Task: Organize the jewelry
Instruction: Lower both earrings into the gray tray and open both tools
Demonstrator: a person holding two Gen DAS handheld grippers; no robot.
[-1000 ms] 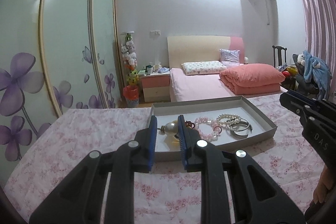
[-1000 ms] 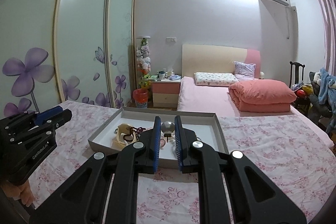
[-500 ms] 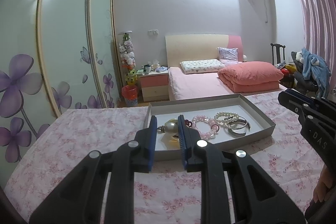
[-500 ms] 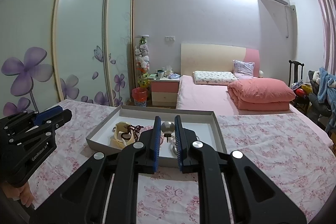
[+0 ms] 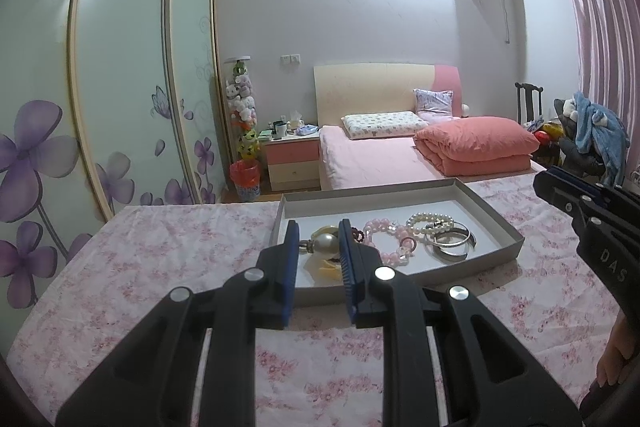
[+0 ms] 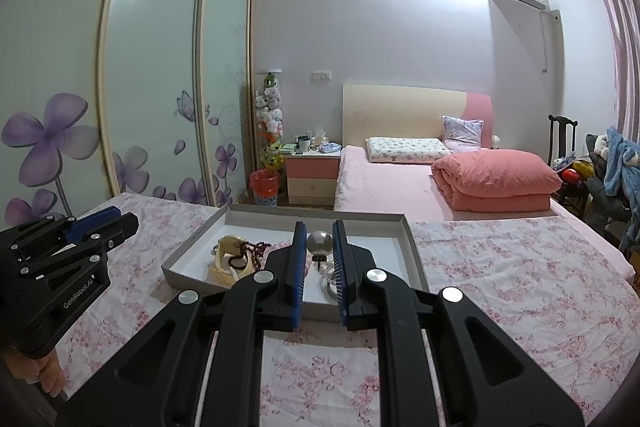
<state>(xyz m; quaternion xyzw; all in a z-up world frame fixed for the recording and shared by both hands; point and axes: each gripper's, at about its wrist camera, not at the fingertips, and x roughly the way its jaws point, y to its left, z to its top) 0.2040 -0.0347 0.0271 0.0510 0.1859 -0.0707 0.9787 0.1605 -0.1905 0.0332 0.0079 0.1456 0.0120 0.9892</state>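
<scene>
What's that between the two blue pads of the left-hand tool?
A pearl-like bead with a small metal cap, clamped by the left gripper above the grey tray; the left wrist view shows it.

We count one grey tray (image 5: 496,223), two bead bracelets, one pink (image 5: 386,241) and one white (image 5: 430,218), and two pearl earrings (image 5: 325,243) (image 6: 319,242). We see two grippers (image 5: 319,239) (image 6: 318,243) and one pile of silver bangles (image 5: 454,243), number unclear.
</scene>
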